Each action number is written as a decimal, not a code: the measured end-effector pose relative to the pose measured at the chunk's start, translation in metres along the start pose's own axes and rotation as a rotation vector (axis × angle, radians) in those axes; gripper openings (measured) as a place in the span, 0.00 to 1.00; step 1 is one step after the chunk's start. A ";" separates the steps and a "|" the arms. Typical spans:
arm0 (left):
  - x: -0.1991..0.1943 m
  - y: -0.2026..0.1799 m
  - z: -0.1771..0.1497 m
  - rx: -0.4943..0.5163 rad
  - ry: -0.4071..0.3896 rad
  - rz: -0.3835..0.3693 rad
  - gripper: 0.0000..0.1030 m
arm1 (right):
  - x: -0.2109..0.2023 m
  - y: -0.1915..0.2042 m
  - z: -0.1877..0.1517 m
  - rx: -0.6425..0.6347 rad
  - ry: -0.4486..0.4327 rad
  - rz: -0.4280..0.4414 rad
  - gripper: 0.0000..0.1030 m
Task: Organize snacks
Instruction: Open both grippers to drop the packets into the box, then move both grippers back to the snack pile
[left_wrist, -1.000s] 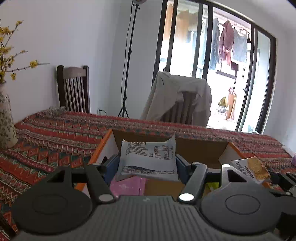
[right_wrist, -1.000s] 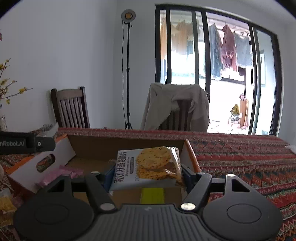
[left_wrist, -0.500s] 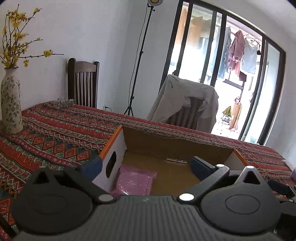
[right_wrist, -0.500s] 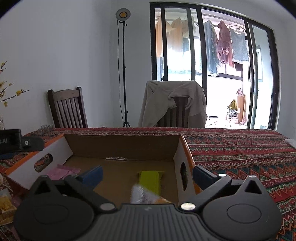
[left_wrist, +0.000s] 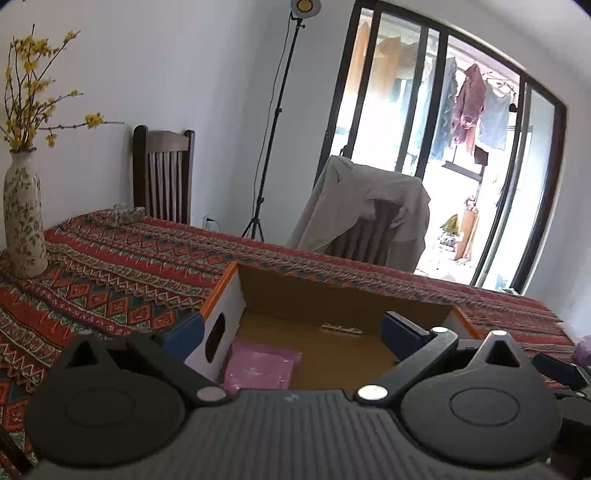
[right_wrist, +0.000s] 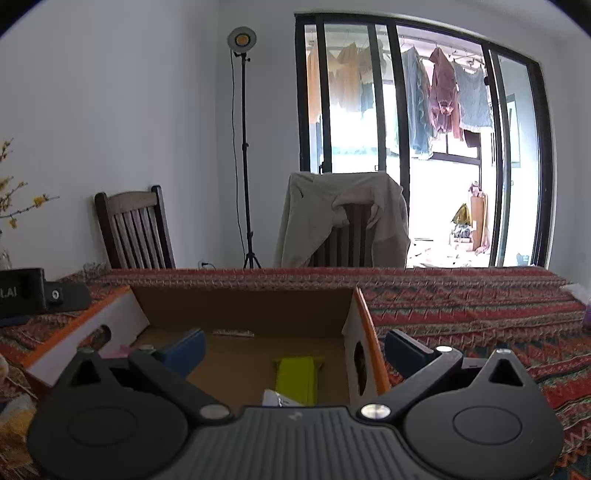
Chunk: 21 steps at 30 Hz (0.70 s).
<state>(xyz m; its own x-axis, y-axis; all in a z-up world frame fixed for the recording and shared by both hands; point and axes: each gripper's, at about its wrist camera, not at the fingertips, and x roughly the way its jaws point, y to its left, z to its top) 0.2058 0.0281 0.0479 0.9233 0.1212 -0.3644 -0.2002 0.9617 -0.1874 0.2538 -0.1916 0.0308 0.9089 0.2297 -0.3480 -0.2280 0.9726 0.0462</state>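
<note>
An open cardboard box (left_wrist: 332, 295) with orange-edged white side walls sits on the patterned tablecloth; it also shows in the right wrist view (right_wrist: 243, 306). A pink packet (left_wrist: 258, 369) lies on its floor at the left. A yellow-green packet (right_wrist: 297, 378) lies on the floor toward the right, and the white corner of another packet (right_wrist: 275, 398) peeks out just below it. My left gripper (left_wrist: 291, 334) is open and empty over the box's left wall. My right gripper (right_wrist: 293, 347) is open and empty over the box's right wall.
A flowered vase (left_wrist: 22, 214) with yellow blossoms stands at the table's left. Two chairs (left_wrist: 162, 177) stand behind the table, one draped with a beige jacket (left_wrist: 365, 206). A light stand (left_wrist: 273, 122) is by the wall. The other gripper's body (right_wrist: 33, 297) shows at the left.
Both grippers opened and let go of their packets into the box: the left a white packet, the right a chips packet. Both have since lifted and drawn back slightly.
</note>
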 end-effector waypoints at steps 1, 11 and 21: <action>-0.004 -0.001 0.002 0.001 -0.004 -0.005 1.00 | -0.004 0.001 0.002 -0.002 -0.004 0.001 1.00; -0.051 0.008 -0.005 0.018 -0.016 -0.023 1.00 | -0.046 0.005 0.001 -0.030 -0.004 0.024 1.00; -0.091 0.031 -0.034 0.045 0.006 -0.023 1.00 | -0.091 -0.002 -0.030 -0.067 0.041 0.013 1.00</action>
<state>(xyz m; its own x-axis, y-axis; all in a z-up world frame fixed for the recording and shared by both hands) 0.1045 0.0384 0.0441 0.9255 0.0980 -0.3659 -0.1641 0.9743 -0.1543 0.1608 -0.2154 0.0346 0.8912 0.2388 -0.3856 -0.2633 0.9647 -0.0112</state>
